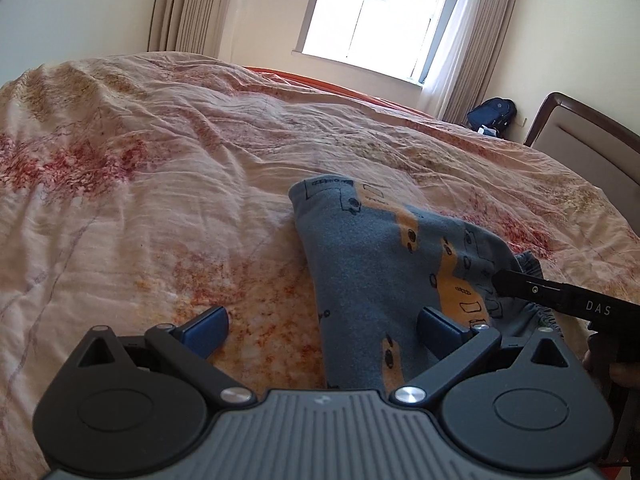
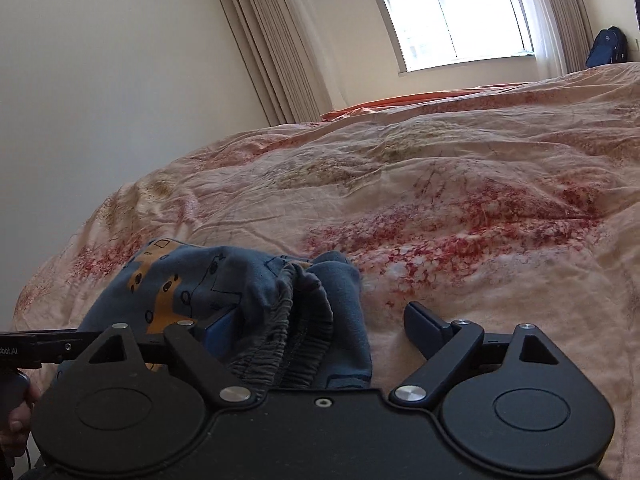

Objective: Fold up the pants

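Note:
Small blue pants (image 1: pixel 372 264) with orange patches and drawn cars lie bunched on the bed. In the left wrist view one leg points away and my left gripper (image 1: pixel 320 330) is open, its jaws astride the near end of the cloth. In the right wrist view the grey elastic waistband (image 2: pixel 296 332) lies between the jaws of my open right gripper (image 2: pixel 324 330). The right gripper's body (image 1: pixel 560 300) shows at the right of the left wrist view, over the waistband. The left gripper's body (image 2: pixel 36 350) shows at the left edge of the right wrist view.
The bed is covered by a wrinkled pink floral quilt (image 1: pixel 160 184). A headboard (image 1: pixel 592 148) stands at the right. A window (image 1: pixel 376 16) with curtains is behind the bed, and a dark blue backpack (image 1: pixel 490 114) sits in the corner.

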